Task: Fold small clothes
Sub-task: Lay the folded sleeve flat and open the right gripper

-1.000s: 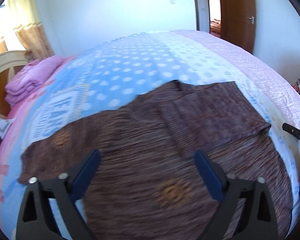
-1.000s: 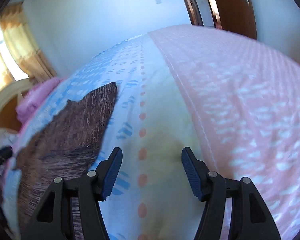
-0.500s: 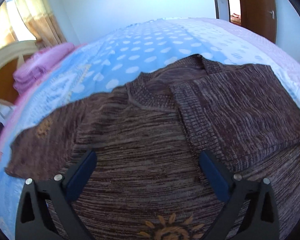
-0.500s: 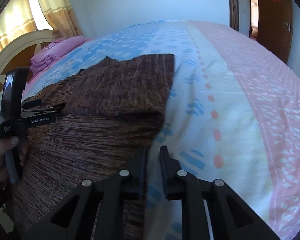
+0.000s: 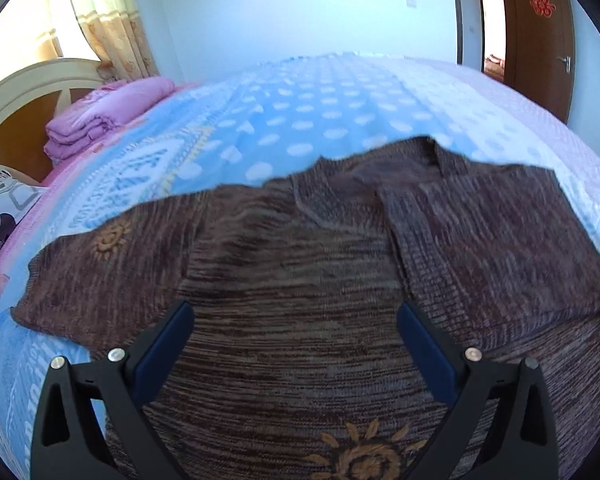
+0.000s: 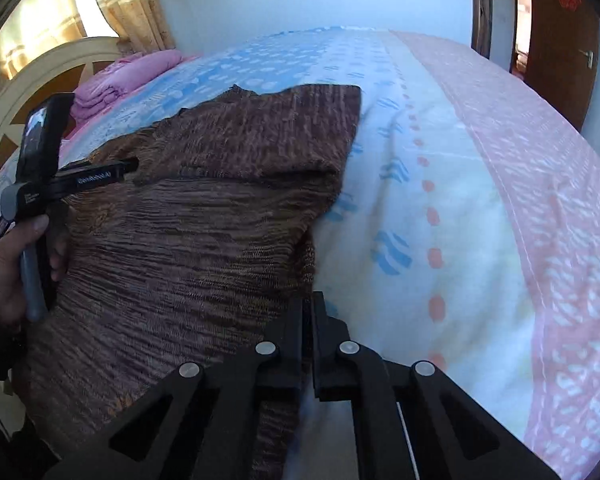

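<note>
- One brown knit sweater [image 5: 300, 280] lies spread on the blue-and-pink bedspread [image 5: 320, 120], with its right sleeve [image 5: 500, 232] already folded in across the chest and its left sleeve [image 5: 100, 264] still stretched flat toward the pillow side
- Judged from that layout, the fold is at its early stage — one sleeve in, the other sleeve and the body folds yet to do
- Right gripper [image 6: 309, 320] is clenched at the sweater's right side edge [image 6: 300, 264]; the jaws meet right at the hem line, but whether any knit is actually pinched between them cannot be told from this view
- Left gripper [image 5: 296, 344] hangs released, jaws spread wide over the lower chest, nothing between the pads and no cloth touched
- Next move, as I read it, calls for the left gripper to travel out to the flat left sleeve, close on its cuff end and carry it across the chest to mirror the folded one — the loose knit will sag, so the grip should take the cuff edge cleanly
- Both tools tilt steeply down toward the bed; in the right wrist view a hand [image 6: 8, 264] wraps the left tool's handle at the sweater's left side
- Folded pink bedding [image 5: 100, 120] sits well apart by the headboard [image 5: 20, 92], clear of the work
</note>
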Motion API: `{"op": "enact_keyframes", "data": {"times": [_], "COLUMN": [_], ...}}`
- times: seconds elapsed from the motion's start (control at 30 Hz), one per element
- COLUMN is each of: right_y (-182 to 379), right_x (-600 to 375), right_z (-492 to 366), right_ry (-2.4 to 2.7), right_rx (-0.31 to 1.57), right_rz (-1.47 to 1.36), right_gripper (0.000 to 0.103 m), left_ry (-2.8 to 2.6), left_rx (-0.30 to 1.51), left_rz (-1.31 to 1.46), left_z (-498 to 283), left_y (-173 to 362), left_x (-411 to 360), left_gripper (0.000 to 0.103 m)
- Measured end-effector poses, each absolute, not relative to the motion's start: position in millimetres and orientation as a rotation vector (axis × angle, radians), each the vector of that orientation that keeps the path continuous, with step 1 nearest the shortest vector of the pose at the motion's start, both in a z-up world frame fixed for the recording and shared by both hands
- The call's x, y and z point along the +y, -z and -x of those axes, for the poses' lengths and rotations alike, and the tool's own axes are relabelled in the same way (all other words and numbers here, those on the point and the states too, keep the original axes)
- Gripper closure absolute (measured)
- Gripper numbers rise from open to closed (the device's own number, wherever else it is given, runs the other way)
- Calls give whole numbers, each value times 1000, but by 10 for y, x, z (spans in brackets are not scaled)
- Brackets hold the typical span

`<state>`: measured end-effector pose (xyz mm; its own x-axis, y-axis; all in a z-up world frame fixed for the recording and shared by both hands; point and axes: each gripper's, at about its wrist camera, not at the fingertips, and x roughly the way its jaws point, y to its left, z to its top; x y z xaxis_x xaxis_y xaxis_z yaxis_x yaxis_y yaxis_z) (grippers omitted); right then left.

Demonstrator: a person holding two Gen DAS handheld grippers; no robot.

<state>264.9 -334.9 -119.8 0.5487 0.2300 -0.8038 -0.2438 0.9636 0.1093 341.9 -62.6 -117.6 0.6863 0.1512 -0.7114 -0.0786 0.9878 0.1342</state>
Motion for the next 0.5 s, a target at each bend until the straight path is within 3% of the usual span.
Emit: {"op": "enact_keyframes", "data": {"times": [0.27, 0.33, 0.37, 0.4, 0.47, 0.5], "right_y": [1210, 1161, 1118, 1065, 973, 964], "right_x": [-3486, -3392, -3351, -3316, -3203, -3109], "right_z": [-2586, -2560, -2547, -2524, -2483, -2478], "right_ry": [-269, -250, -224, -201, -270, -345], "right_rx": [929, 893, 859, 816, 748, 746], "right_rz": [-16, 36, 50, 57, 19, -1], "right_gripper": [101, 97, 84, 59, 45, 45], "left_ry": [-133, -146, -160, -172, -170, -179], "left_rx": [846, 851, 855, 862, 878, 882], "left_rz": [-241, -235, -221, -207, -166, -153], "left_z": [-3609, -3626, -3632, -3637, -3656, -3662], "left_y": [1303, 1317, 1325, 1333, 1344, 1348], "left_x": [-867, -833, -794, -757, -683, -653], "left_gripper": [0, 0, 0, 0, 0, 0]}}
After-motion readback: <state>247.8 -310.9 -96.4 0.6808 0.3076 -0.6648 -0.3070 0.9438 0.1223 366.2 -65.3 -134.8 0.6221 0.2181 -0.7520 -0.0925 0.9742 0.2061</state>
